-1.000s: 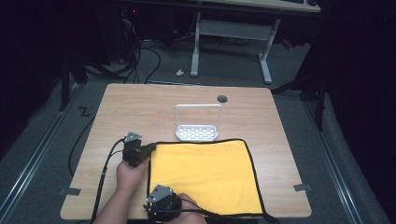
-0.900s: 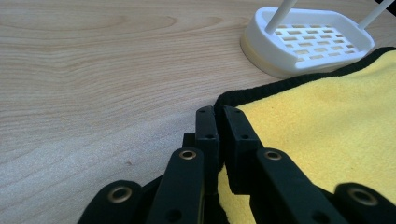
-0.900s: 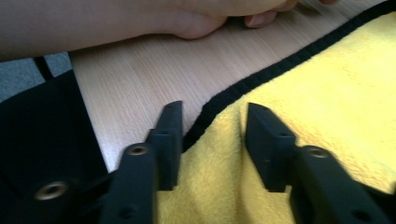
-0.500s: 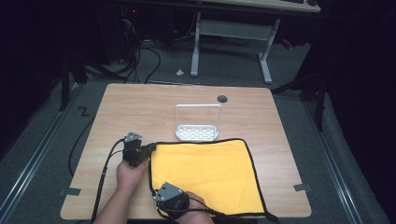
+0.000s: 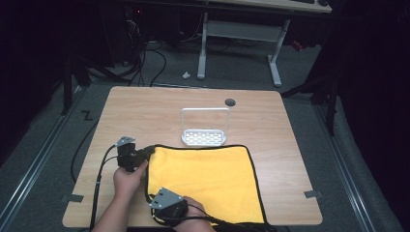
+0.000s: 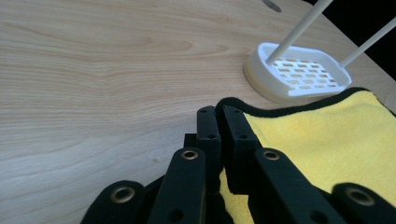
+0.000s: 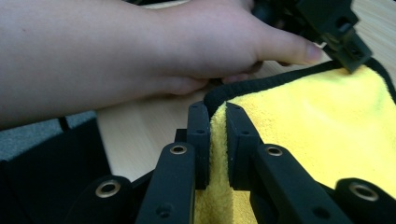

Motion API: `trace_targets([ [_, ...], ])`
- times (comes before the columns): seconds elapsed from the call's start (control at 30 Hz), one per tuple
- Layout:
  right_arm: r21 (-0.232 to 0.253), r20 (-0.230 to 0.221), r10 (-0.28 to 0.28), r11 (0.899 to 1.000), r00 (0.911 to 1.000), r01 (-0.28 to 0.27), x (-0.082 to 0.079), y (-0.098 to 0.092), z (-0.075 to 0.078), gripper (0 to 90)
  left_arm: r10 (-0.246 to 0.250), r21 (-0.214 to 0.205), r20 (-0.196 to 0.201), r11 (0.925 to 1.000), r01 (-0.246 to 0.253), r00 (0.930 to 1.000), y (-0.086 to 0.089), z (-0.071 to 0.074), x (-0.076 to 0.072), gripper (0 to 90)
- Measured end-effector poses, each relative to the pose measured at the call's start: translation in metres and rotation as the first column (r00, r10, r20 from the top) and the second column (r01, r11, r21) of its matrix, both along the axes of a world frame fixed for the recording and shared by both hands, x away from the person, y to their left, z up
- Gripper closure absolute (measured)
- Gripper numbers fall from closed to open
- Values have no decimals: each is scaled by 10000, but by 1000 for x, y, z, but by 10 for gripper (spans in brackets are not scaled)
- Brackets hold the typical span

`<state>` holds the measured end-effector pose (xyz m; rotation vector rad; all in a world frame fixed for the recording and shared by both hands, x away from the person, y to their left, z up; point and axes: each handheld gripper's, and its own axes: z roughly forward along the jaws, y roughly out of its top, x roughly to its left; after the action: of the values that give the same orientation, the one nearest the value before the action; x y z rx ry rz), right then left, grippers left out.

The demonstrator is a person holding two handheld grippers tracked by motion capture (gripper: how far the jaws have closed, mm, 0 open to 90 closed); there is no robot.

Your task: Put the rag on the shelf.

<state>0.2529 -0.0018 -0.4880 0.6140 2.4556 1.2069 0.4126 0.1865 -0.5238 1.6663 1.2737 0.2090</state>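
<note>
Both claws, left claw (image 6: 219, 122) and right claw (image 7: 215, 121), pinch the black-edged yellow microfibre cloth (image 5: 205, 181) along its left edge; next, probably lift and fold it together.

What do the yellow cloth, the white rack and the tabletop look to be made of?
Yellow cloth: soft, fuzzy fabric, likely microfibre, with a stitched black edge.
White rack: smooth, matte moulded plastic by its look, with a slotted base; its thin upright frame may be plastic or coated metal.
Tabletop: light wood grain with a flat sheen, probably laminate rather than solid wood.
</note>
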Motion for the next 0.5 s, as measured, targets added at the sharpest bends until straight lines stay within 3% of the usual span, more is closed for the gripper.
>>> trace_targets([
  [0.3,380,174,936,9948,9955,-942,-12,62,9,826,1115,31,302,9937,-1117,9933,71,24,-21,864],
  [0.37,507,147,1058,9930,9943,-1064,-12,73,12,826,1311,116,362,9912,-1316,9907,81,29,-25,864],
  [0.5,632,341,1184,9907,9924,-1203,-13,83,20,826,1432,109,462,9895,-1438,9886,86,36,-26,864],
])
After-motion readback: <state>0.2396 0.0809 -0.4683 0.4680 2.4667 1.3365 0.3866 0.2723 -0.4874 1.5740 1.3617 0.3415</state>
